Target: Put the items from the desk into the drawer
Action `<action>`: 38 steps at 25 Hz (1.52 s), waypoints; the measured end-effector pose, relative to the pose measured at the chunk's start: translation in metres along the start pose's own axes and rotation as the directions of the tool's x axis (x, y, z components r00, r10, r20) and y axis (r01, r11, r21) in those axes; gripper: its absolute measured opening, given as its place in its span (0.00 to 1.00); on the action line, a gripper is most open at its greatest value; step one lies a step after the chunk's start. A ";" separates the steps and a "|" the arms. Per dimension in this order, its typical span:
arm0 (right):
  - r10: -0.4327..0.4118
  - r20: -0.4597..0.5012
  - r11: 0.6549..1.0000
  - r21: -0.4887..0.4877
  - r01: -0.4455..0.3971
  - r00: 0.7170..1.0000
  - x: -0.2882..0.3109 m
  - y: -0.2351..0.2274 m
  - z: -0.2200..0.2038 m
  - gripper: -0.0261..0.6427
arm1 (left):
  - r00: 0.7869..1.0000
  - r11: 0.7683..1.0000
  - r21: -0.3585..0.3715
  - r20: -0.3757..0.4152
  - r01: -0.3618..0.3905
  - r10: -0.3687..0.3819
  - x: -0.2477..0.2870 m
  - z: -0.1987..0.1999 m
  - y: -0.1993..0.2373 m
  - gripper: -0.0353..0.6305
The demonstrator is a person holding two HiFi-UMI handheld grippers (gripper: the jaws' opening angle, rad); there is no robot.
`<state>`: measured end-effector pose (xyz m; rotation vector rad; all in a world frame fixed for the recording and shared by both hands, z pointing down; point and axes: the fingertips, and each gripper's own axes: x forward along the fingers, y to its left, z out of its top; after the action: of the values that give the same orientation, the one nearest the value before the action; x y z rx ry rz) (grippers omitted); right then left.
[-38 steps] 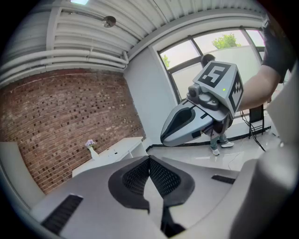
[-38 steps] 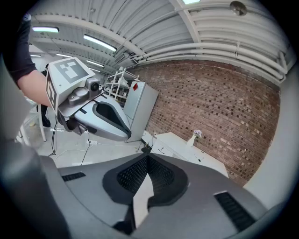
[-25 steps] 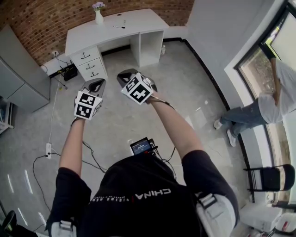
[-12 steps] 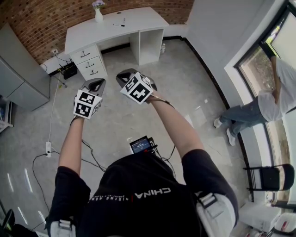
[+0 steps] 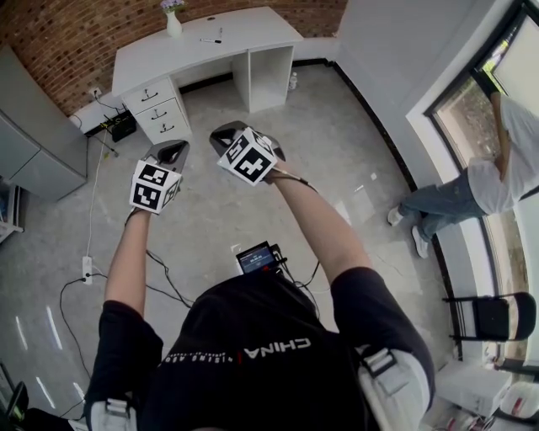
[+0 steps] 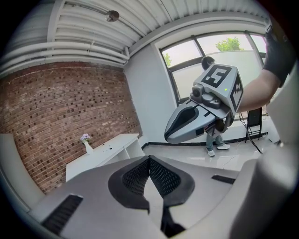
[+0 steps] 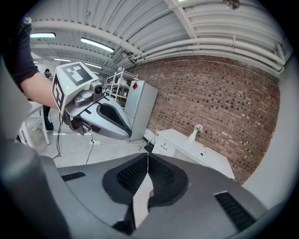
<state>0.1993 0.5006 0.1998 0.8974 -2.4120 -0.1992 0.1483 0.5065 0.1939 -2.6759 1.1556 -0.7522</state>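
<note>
Left gripper (image 5: 168, 153) and right gripper (image 5: 226, 135) both clenched on nothing, held side by side over the floor, well apart from the white desk (image 5: 253, 29) carrying pens (image 5: 210, 39) and vase (image 5: 173, 18), drawers (image 5: 156, 108) closed.

I log the desk (image 5: 210, 42) at 12 o'clock as smooth, white, satin-finished. Brick wall (image 5: 67, 34): rough, matt. Floor (image 5: 253, 194): polished grey, reflective. Left gripper (image 6: 149, 158) and right gripper (image 7: 147, 156): smooth grey plastic shells, black cross-hatched matt pads (image 6: 164, 177).
</note>
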 end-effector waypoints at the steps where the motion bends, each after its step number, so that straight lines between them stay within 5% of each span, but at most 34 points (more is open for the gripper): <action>1: 0.000 -0.003 1.000 0.001 0.000 1.000 -0.002 -0.003 -0.004 0.06 | 1.000 1.000 0.001 0.000 0.005 -0.005 0.004 0.001 -0.003 0.07; 21: 0.039 -0.054 0.996 0.079 -0.035 0.998 -0.023 -0.100 -0.122 0.06 | 0.997 0.999 0.011 -0.070 0.040 -0.040 0.133 0.020 -0.065 0.07; 29: 0.040 -0.084 0.995 0.092 -0.032 0.996 0.049 -0.141 -0.127 0.06 | 0.997 0.998 -0.046 -0.057 0.051 -0.053 0.187 -0.008 0.009 0.07; 38: -0.023 -0.148 0.990 0.137 0.044 0.989 0.166 -0.240 -0.096 0.06 | 0.990 0.991 -0.024 -0.041 0.135 -0.136 0.279 -0.013 0.146 0.07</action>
<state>0.2825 0.2159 0.2780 0.9809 -2.2981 0.0240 0.2096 0.2068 0.2698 -2.7917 1.0041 -0.8262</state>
